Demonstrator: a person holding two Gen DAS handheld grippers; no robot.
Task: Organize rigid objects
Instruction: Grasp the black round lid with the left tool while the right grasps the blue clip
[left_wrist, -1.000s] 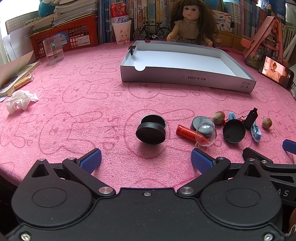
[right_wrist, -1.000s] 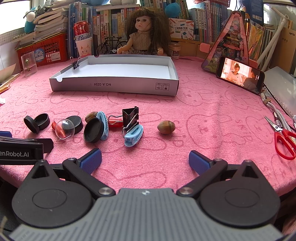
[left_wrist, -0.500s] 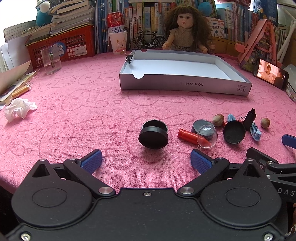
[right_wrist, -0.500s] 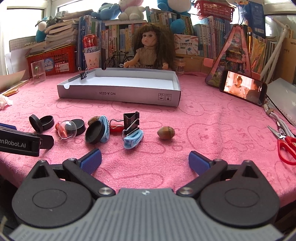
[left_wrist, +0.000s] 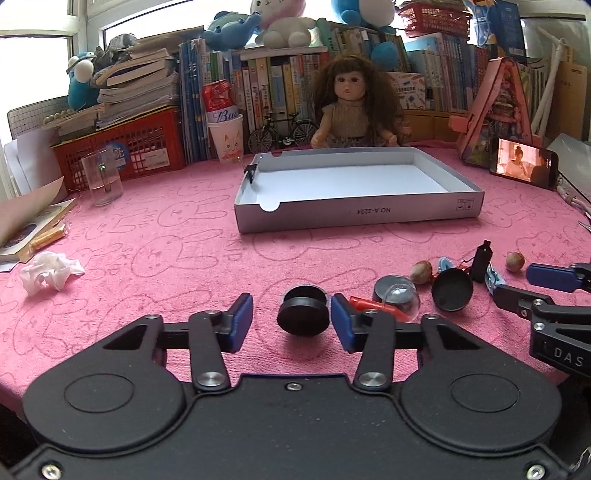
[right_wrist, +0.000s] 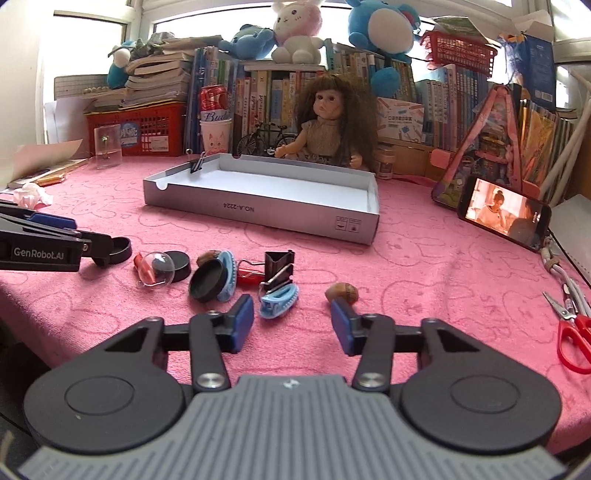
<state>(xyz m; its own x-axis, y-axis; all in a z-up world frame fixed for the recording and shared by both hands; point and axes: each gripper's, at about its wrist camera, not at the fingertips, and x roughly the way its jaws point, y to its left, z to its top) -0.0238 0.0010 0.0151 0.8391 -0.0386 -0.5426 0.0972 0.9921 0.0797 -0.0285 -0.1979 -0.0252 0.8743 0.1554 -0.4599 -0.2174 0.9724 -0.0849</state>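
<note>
**Left gripper bracketing a black cap before the grasp**

The left gripper (left_wrist: 291, 322), part-open and empty, straddles the black cap (left_wrist: 303, 320) on the pink cloth (left_wrist: 155, 258), pads not yet touching. The right gripper (right_wrist: 292, 322), likewise part-open and empty, hovers near the blue clip (right_wrist: 277, 301). The white tray (left_wrist: 354, 216), probable destination, lies at 12 o'clock.

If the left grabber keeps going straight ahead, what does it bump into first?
Most likely the black round case, which sits right between the open left gripper's blue pads. Farther along that line is the white box.
</note>
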